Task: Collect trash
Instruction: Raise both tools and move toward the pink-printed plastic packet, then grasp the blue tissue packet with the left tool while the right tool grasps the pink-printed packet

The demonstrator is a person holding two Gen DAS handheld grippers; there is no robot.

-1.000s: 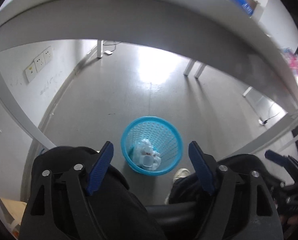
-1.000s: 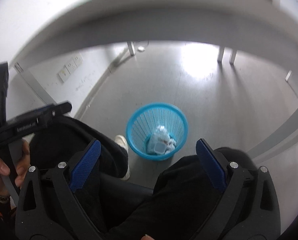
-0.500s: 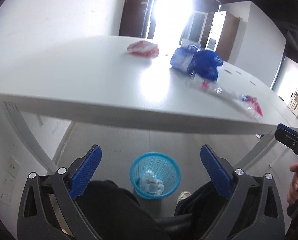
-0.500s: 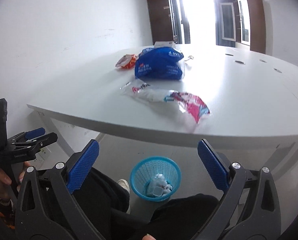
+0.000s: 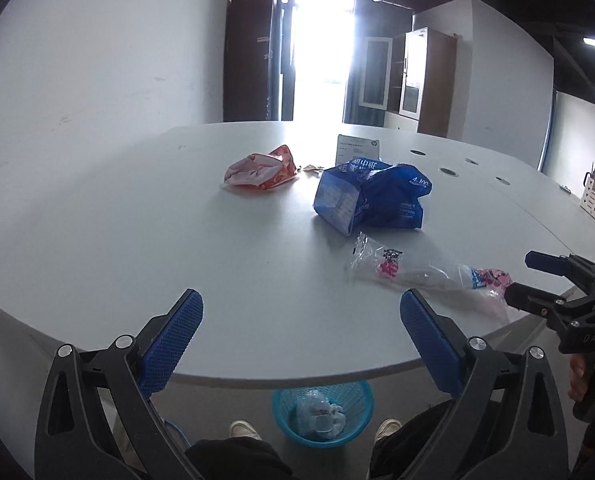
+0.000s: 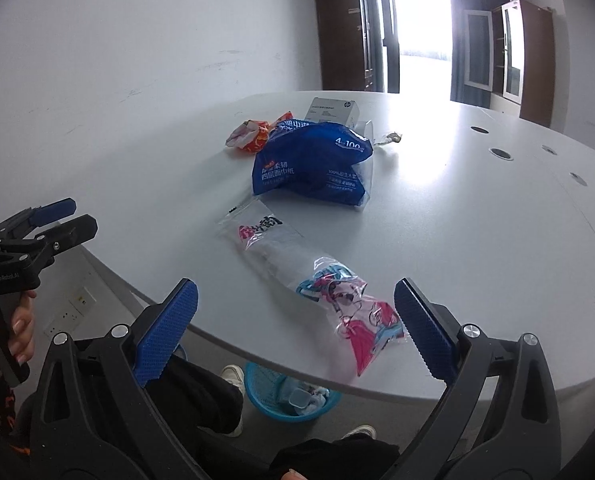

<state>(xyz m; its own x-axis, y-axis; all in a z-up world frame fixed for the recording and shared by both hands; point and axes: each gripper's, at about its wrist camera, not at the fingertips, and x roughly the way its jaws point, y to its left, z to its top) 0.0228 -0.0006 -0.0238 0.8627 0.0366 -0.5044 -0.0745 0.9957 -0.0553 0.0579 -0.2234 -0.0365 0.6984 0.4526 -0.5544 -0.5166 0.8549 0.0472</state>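
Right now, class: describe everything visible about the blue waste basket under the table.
The blue waste basket is a round, open-topped plastic bin with latticed walls. It stands upright on the grey floor, partly hidden by the table's edge, between the person's white shoes. Crumpled pale wrappers and a clear container lie inside. No gripper touches it.

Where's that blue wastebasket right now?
The blue wastebasket sits on the floor under the near edge of the white table, low in both views, between the person's shoes.

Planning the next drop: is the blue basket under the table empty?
Not empty: the blue basket already holds crumpled white trash.
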